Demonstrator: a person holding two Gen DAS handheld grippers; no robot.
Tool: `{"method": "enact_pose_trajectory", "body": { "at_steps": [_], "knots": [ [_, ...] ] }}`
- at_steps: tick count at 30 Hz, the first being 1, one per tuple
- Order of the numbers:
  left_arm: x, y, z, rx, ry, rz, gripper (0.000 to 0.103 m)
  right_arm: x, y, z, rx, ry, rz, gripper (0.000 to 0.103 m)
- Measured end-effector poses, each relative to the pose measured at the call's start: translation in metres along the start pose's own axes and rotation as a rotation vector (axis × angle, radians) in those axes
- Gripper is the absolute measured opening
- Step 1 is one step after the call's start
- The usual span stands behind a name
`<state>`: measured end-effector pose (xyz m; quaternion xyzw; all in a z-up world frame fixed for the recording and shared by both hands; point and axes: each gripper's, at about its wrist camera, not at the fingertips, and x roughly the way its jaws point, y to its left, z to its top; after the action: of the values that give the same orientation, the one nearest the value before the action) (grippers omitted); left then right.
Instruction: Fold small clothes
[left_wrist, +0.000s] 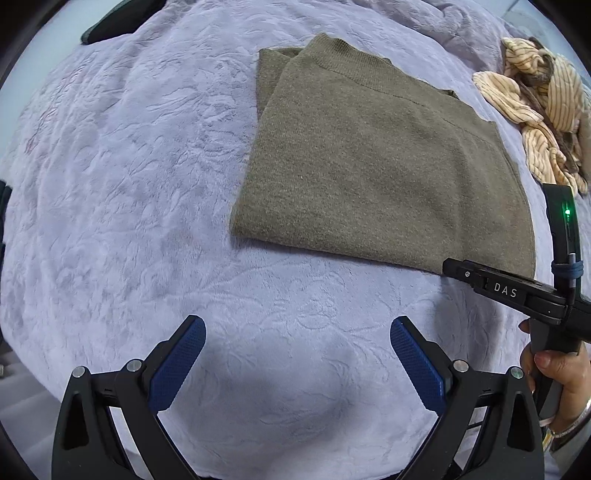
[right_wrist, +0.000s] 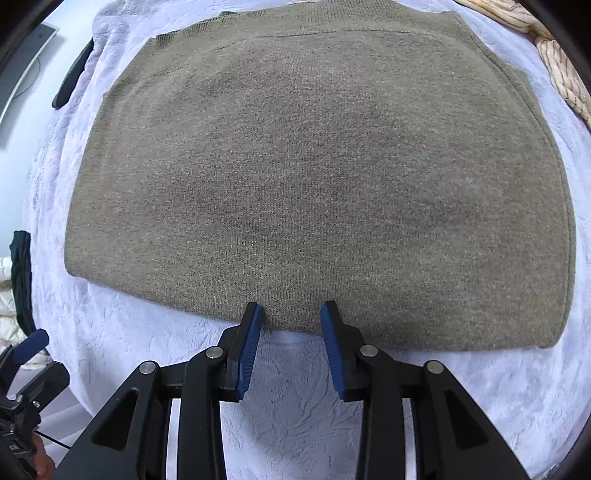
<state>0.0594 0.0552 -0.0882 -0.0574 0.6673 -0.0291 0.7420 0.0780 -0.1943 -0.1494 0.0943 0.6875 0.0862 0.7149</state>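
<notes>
You've got the lilac blanket (left_wrist: 129, 184) spread wide and the olive knit garment (right_wrist: 317, 177) lying flat on it, filling the centre of the right wrist view and sitting upper right in the left one. A striped cream garment (left_wrist: 535, 103) waits crumpled at the far right edge. To fold cleanly, I'd say take the near hem at both ends and lift evenly so the knit doesn't skew. Your right gripper (right_wrist: 291, 315) is down at that near hem, fingers partly apart, tips straddling the edge; no pinch shows. Your left gripper (left_wrist: 297, 330) hangs over bare blanket at lower centre, fingers wide apart, holding nothing, well clear of the knit.
</notes>
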Motion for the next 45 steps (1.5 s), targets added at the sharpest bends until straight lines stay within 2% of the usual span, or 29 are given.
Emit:
{"method": "enact_pose_trajectory", "body": {
  "at_steps": [4,12,16,23,27,32,34,40,45],
  "knots": [
    [0.004,0.015,0.01,0.037,0.004,-0.026,0.101,0.003,0.015,0.0,0.013,-0.009,-0.054,0.038],
    [0.006,0.049,0.027,0.025,-0.001,-0.085,0.1,0.002,0.044,0.003,0.054,-0.026,-0.125,0.039],
    [0.006,0.066,0.036,0.01,-0.003,-0.183,0.1,0.003,0.057,0.007,0.055,-0.052,-0.13,0.039],
    [0.02,0.085,0.049,-0.031,0.007,-0.338,0.1,0.02,0.073,0.017,0.051,-0.036,-0.122,0.041],
    [0.045,0.079,0.047,-0.088,0.051,-0.482,0.1,0.025,0.082,0.02,0.038,-0.03,-0.121,0.042],
    [0.063,0.056,0.036,-0.109,0.077,-0.623,0.1,0.022,0.062,0.016,0.047,-0.031,-0.113,0.042],
    [0.068,0.049,0.035,-0.115,0.066,-0.633,0.1,0.022,0.059,0.015,0.046,-0.033,-0.109,0.042],
    [0.085,0.052,0.048,-0.238,0.036,-0.67,0.1,0.017,0.035,0.006,0.049,-0.039,-0.1,0.042],
    [0.063,0.043,0.058,-0.227,-0.045,-0.677,0.1,0.016,0.022,0.0,0.054,-0.046,-0.091,0.042]
  ]
}}
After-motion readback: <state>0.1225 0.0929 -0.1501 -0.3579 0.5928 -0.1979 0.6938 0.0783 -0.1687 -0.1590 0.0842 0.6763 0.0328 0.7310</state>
